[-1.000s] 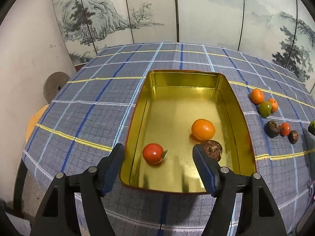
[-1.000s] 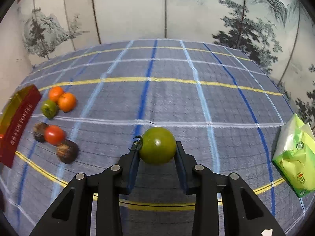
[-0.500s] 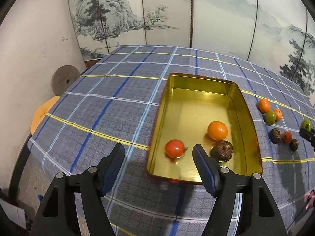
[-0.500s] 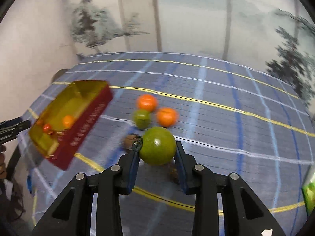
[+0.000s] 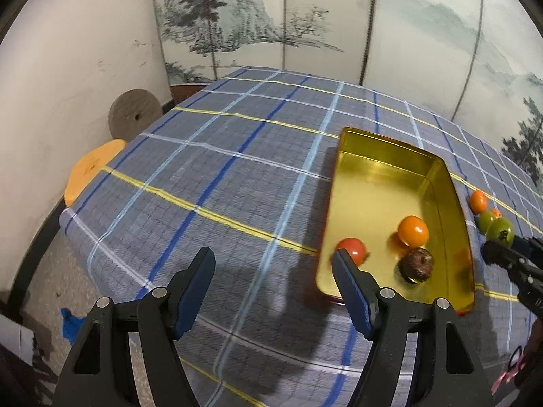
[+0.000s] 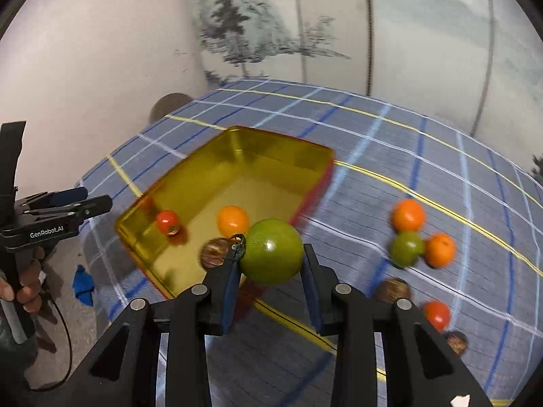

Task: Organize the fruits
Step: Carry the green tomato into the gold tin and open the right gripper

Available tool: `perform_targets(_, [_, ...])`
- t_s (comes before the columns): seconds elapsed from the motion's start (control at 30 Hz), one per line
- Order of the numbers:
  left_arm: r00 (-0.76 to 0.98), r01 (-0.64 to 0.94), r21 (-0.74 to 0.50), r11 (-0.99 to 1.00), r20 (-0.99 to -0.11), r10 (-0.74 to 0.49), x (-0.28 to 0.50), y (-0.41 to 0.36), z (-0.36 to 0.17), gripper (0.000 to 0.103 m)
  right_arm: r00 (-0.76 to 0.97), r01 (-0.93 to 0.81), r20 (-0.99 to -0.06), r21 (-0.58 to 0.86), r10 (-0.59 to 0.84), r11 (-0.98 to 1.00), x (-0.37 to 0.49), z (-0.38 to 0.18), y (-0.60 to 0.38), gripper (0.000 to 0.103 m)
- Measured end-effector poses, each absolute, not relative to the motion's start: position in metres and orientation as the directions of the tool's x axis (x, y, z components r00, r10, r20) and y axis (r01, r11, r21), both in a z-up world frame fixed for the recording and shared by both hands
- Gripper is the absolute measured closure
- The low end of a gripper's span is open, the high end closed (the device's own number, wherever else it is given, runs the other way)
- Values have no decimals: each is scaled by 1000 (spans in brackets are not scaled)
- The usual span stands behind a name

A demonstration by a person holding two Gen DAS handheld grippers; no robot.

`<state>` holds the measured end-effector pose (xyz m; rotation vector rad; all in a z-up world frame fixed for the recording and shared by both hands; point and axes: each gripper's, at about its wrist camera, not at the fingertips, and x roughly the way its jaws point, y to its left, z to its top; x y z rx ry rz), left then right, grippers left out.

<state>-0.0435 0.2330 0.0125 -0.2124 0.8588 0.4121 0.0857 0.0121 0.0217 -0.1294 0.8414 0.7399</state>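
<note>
The right tool (image 6: 271, 268) is clenched on a green fruit (image 6: 273, 256), held by its sides above the near corner of the gold tray (image 6: 217, 169), at about the rim. The left tool (image 5: 273, 273) hangs released and empty over the table (image 5: 210, 183), just left of the tray.

The main risk is the release. The fruit is round, smooth and glossy, so let go from this height it would likely bounce on the hard metal floor, knock the orange fruit (image 6: 232, 220) or the dark wrinkled fruit (image 6: 214, 254) right below, or roll out over the low wall. Let go too soon, it lands on the rim and drops to the cloth. The pads touch only a narrow band of its skin, so a quick swing could also let it slip. The tray looks thin and light, and a knock from the tool could slide it on the checked cloth.

Inside, a small shiny red fruit (image 6: 167, 222) sits near the left wall. Out on the cloth wait two orange fruits, a smaller green one (image 6: 405, 249), a red one and what seem to be two rough brown ones, though blur makes those hard to read. The cloth is soft woven plaid; the tray is mirror-bright within and red outside.
</note>
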Motion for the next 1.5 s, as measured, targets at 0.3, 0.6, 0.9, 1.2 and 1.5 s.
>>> perform_targets(0.3, [552,-492,-26,870,-782,289,-57,259,4,31,375,-705,-738,165,560,690,86,11,67,71])
perform_targets(0.6, [534,-523,-32,852,-791,298,-63,271,-1,31,362,-719,-765,135,533,682,91,-6,93,71])
perform_targets(0.9, [538,-511,-37,859,-793,286,-63,271,-1,31,362,-709,-780,126,511,694,98,-17,100,70])
perform_targets(1.2, [541,-493,-40,869,-796,271,-60,261,-2,31,358,-698,-779,143,515,702,98,-19,95,69])
perform_targets(1.5, [550,-463,-38,886,-796,253,-56,248,-1,31,363,-697,-774,143,518,703,93,-18,91,68])
